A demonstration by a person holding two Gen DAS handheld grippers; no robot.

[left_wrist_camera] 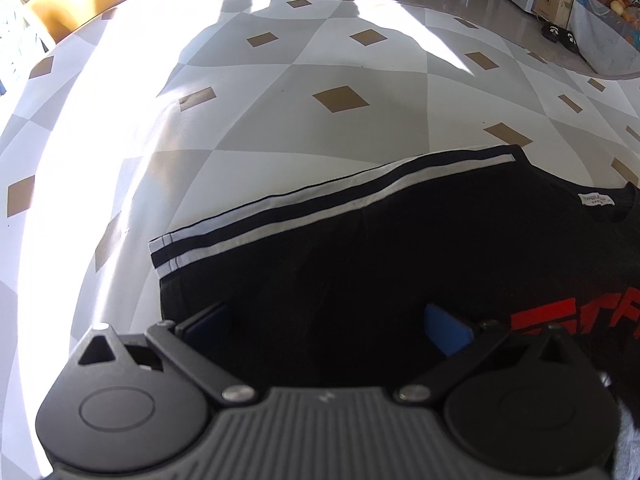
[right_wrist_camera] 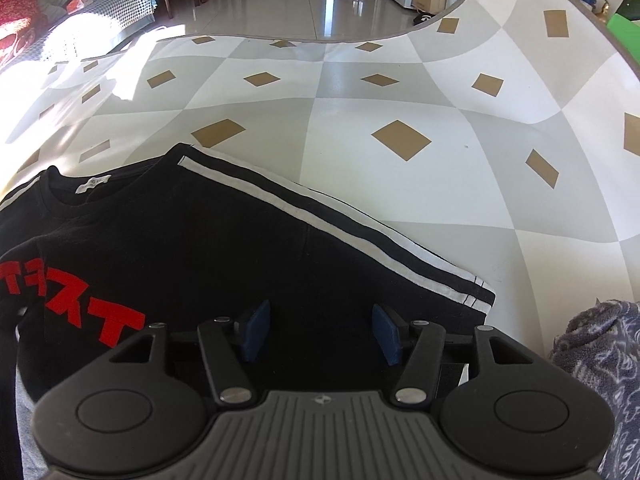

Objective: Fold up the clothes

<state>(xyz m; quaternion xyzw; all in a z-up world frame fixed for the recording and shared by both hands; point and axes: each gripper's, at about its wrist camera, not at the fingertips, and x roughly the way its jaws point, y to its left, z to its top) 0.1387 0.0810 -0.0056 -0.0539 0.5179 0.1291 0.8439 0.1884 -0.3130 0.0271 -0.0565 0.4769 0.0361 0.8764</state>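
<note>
shirt spread flat on checkered tabletop, sleeves out, folding not yet begun.
left gripper and right gripper hovering over sleeves, fingers spread, pinching nothing.

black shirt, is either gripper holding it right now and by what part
Nothing is held. Both the left gripper and right gripper are open over the black shirt, each near a striped sleeve, with no cloth between the fingers.
</note>
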